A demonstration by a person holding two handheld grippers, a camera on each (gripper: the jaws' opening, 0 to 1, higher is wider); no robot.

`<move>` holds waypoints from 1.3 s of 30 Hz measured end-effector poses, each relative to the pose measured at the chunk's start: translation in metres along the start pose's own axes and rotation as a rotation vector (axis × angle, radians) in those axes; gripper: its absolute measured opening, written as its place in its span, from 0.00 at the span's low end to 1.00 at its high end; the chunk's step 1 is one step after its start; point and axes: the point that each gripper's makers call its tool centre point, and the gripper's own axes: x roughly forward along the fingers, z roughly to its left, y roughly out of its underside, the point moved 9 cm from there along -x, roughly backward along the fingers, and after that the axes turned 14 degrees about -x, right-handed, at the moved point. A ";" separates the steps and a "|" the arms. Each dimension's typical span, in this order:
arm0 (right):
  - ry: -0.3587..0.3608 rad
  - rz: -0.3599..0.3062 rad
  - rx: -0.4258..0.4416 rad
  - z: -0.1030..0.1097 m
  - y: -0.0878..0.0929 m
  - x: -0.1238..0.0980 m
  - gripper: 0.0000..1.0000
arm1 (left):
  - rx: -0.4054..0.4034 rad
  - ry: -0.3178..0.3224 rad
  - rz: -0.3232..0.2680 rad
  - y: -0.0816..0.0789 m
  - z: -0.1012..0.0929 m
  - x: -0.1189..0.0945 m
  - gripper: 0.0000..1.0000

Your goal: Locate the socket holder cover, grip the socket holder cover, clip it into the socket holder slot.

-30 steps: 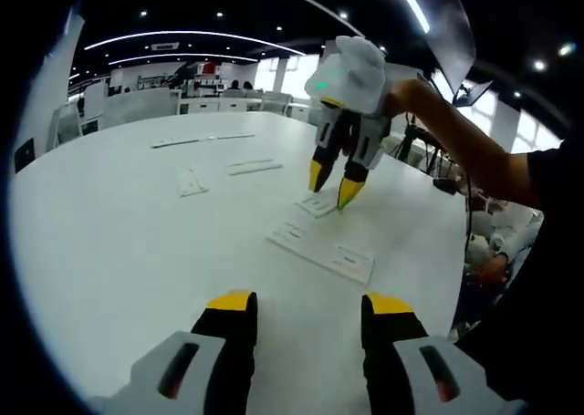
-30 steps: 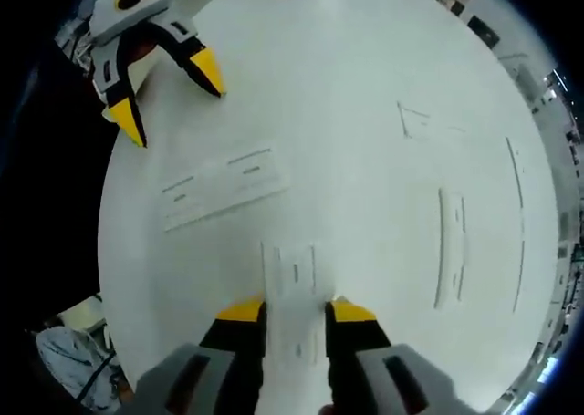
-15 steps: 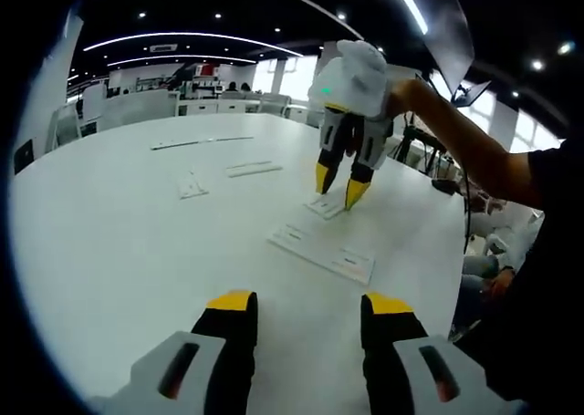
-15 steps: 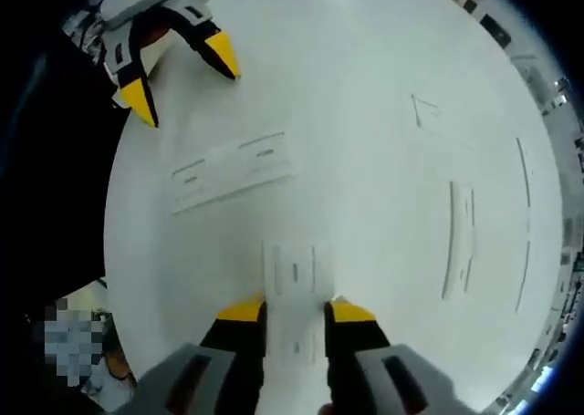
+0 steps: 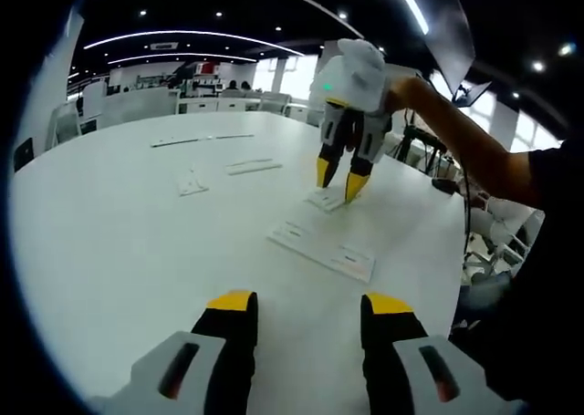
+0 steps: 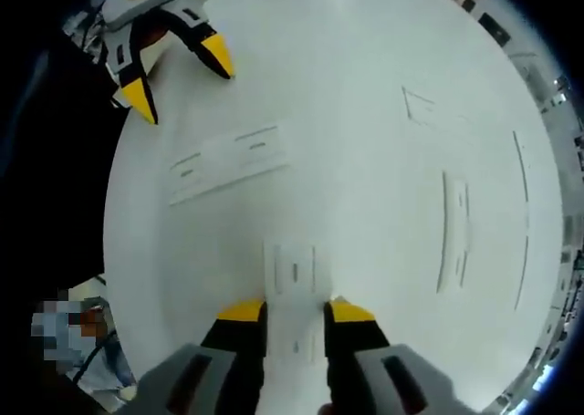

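The socket holder cover (image 6: 293, 271) is a small white plate lying lengthwise between the jaws of my right gripper (image 6: 296, 311), which is shut on it. In the left gripper view, the right gripper (image 5: 338, 181) points down at the table with the cover (image 5: 326, 200) at its tips, low over the surface. The socket holder (image 5: 321, 249) is a long white strip with slots, lying flat just nearer than the cover; it is also the socket holder (image 6: 226, 163) ahead and left. My left gripper (image 5: 310, 303) hovers open over bare table, also seen as the left gripper (image 6: 176, 77).
The white table (image 5: 119, 242) also carries a small white piece (image 5: 192, 183), a short strip (image 5: 253, 167) and a long thin strip (image 5: 201, 141) further back. A person's arm (image 5: 465, 146) reaches in from the right, past the table's right edge.
My right gripper has shifted slightly with the cover held between its jaws, and the holder has slid a little in its view. The left gripper has stayed still.
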 end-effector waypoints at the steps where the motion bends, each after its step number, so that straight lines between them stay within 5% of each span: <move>1: 0.001 0.003 0.000 0.000 0.002 0.000 0.26 | -0.003 0.001 0.001 0.000 0.000 0.000 0.46; 39: 0.030 0.020 0.117 -0.058 0.059 -0.010 0.26 | 0.020 -0.038 -0.058 -0.026 0.017 0.014 0.45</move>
